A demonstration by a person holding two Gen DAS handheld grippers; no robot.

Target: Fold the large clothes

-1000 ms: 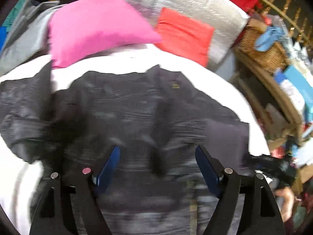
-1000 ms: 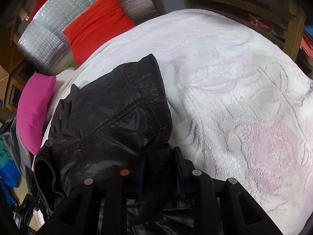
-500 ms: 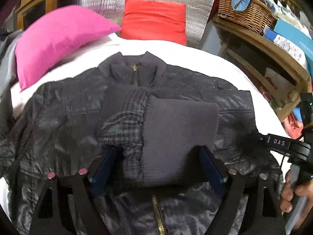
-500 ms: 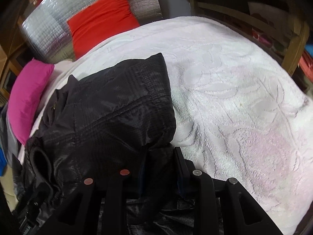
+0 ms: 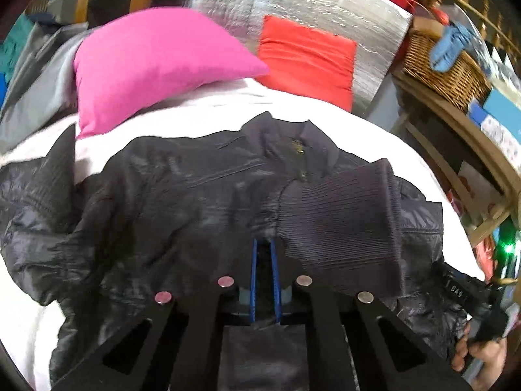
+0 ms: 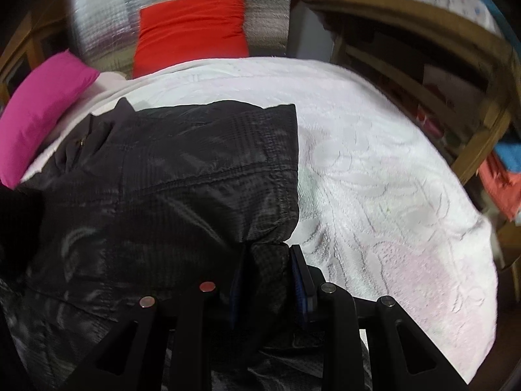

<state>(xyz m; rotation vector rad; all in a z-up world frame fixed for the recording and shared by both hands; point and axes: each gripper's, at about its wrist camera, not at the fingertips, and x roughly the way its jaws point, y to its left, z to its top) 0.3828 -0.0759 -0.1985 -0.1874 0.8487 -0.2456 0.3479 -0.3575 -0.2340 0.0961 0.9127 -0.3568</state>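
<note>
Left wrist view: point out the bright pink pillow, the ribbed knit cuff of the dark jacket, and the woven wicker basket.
Bright pink pillow (image 5: 153,62), left wrist view, middle of its face.
Ribbed knit cuff (image 5: 345,221), left wrist view, centre of the ribbing.
Woven wicker basket (image 5: 452,75), left wrist view, front wall.

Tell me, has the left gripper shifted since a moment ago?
Yes. The left gripper slid left against the ribbed cuff: its jaws straddled the cuff, now they are shut beside its left edge.
</note>
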